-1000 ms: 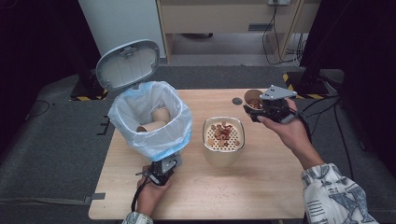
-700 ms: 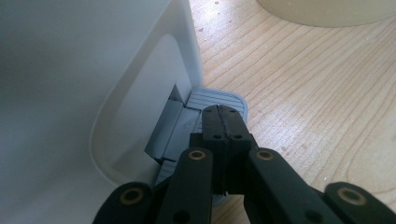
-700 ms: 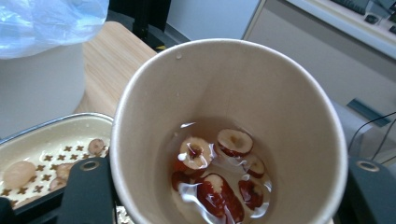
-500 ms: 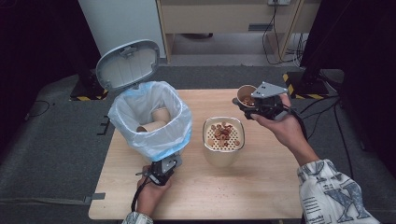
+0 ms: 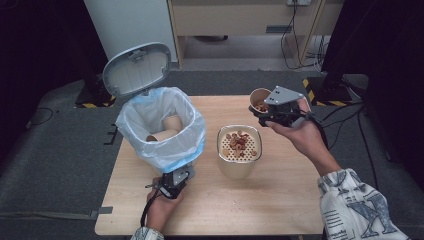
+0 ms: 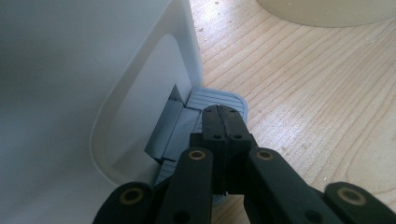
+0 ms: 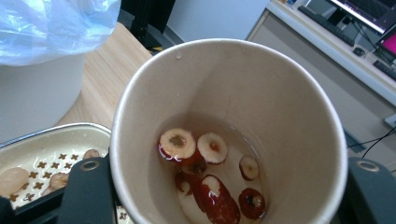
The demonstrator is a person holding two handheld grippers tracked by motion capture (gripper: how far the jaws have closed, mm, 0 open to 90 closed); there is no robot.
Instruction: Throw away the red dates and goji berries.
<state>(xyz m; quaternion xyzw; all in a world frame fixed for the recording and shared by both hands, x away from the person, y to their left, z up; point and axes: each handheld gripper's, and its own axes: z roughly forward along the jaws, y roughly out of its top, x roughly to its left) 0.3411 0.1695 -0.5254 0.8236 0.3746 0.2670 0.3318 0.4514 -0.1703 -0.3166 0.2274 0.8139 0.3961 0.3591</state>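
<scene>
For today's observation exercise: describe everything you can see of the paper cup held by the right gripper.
The paper cup is plain tan, round and open-topped. It holds shallow liquid with red-skinned fruit slices at the bottom. The right gripper clamps it between its black jaws, lifted off the table, roughly upright, beside the strainer bowl.

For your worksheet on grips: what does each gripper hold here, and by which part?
The right gripper clamps the paper cup of fruit slices by its side walls. The left gripper is shut and holds nothing; its tips press the bin's pedal.
</scene>
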